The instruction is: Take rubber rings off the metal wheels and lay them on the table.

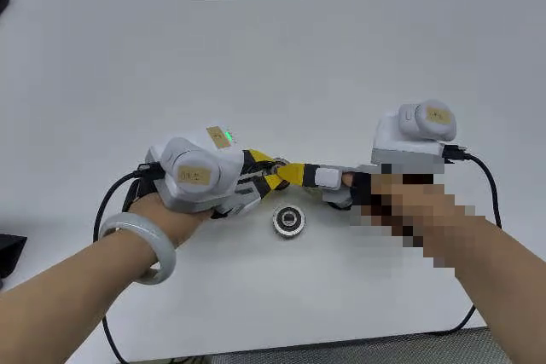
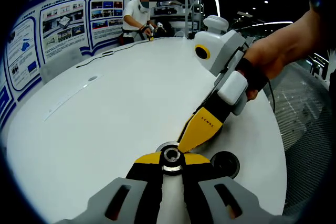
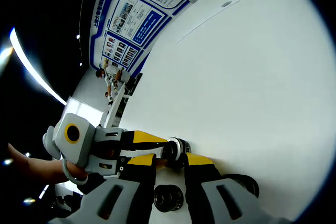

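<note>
Left tongs (image 2: pixel 171 161) pinching metal wheel (image 2: pixel 171 154) | right tongs (image 2: pixel 186 141) touching its rim, grip unclear | 2nd wheel (image 1: pixel 288 221) on table (image 1: pixel 256 57)

Shiny metal wheel (image 2: pixel 171 156) — smooth, matt white table (image 2: pixel 105 124)

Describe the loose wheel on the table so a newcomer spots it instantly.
On the white table, find where the left gripper and right gripper meet. Nearer the person lies the loose wheel: unlike the held wheel at their tips, no jaw touches it.
</note>
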{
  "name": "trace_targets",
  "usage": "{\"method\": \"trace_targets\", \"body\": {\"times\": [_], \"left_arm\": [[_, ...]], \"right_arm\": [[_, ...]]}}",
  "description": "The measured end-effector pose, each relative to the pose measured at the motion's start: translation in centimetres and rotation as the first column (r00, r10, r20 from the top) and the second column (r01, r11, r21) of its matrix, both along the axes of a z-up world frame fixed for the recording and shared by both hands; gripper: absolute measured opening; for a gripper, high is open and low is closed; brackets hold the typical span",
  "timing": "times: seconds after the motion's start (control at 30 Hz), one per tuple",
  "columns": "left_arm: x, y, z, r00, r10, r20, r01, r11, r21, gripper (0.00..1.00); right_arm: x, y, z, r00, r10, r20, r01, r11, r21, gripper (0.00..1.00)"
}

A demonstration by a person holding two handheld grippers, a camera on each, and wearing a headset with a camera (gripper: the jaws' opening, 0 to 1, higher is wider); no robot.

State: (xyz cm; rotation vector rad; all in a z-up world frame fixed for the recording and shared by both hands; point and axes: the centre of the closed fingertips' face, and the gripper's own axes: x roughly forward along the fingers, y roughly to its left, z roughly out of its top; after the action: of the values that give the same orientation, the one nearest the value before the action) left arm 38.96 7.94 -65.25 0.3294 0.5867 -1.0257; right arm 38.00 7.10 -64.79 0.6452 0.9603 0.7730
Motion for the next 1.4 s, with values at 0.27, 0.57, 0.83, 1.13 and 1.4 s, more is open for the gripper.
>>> {"method": "trace_targets", "body": {"times": [0.27, 0.57, 0.83, 1.13, 1.4], "left_arm": [[0.02, -0.01, 0.03, 1.0, 0.002, -0.001, -0.002, 1.0, 0.0, 0.13], [-0.01, 0.0, 0.04, 1.0, 0.004, -0.001, -0.004, 1.0, -0.001, 0.13], [-0.02, 0.01, 0.02, 1.0, 0.003, -0.001, -0.003, 1.0, 0.0, 0.13], [-0.04, 0.05, -0.01, 1.0, 0.003, -0.001, -0.003, 1.0, 0.008, 0.13], [-0.07, 0.06, -0.03, 1.0, -0.002, 0.002, 0.002, 1.0, 0.014, 0.13]], "right_arm": [[0.05, -0.44, 0.18, 1.0, -0.012, 0.017, 0.012, 1.0, -0.017, 0.13], [0.33, -0.47, -0.55, 0.999, -0.01, 0.032, 0.012, 0.998, -0.058, 0.04], [0.54, -0.44, -0.54, 0.998, 0.005, 0.061, -0.001, 0.997, -0.078, 0.02], [0.63, -0.02, -0.1, 0.996, 0.018, 0.088, -0.011, 0.997, -0.071, 0.02], [0.78, 0.4, 0.19, 0.996, 0.022, 0.091, -0.017, 0.998, -0.054, 0.02]]}}
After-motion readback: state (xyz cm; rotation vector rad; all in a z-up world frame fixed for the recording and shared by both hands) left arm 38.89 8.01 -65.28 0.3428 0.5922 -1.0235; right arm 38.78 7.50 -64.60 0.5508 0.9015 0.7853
